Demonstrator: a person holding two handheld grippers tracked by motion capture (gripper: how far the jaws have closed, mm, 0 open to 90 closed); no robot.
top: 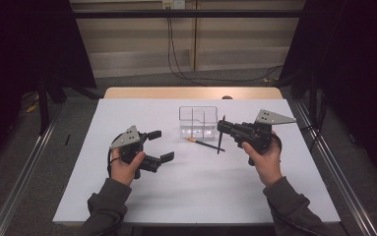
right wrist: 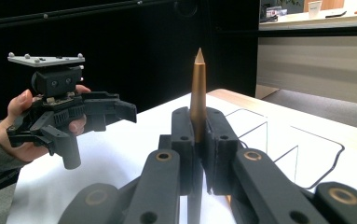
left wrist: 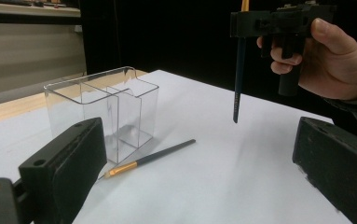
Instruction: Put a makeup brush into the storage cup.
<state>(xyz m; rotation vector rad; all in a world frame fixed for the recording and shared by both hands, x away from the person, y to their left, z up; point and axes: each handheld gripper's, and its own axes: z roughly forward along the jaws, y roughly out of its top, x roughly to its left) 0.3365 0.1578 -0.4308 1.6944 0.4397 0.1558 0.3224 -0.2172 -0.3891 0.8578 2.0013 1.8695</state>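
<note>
My right gripper [top: 222, 127] is shut on a dark-handled paintbrush [top: 220, 140], which hangs upright with its handle end just above the white table. In the right gripper view the brush's copper ferrule [right wrist: 198, 93] stands up between the closed jaws. A second brush [top: 203, 143] with a copper ferrule lies flat on the table, in front of a clear compartmented holder [top: 198, 122]. My left gripper [top: 160, 145] stays open to the left of them with nothing between its jaws. From the left gripper view, the held brush [left wrist: 238, 84] hangs right of the holder [left wrist: 101, 107] and above the lying brush [left wrist: 153, 156].
A white sheet [top: 127, 196] covers the table, and a strip of bare wood [top: 191, 92] shows at its far edge. Dark curtains stand on both sides. Metal rails run along the floor left and right, and cables lie on the floor behind.
</note>
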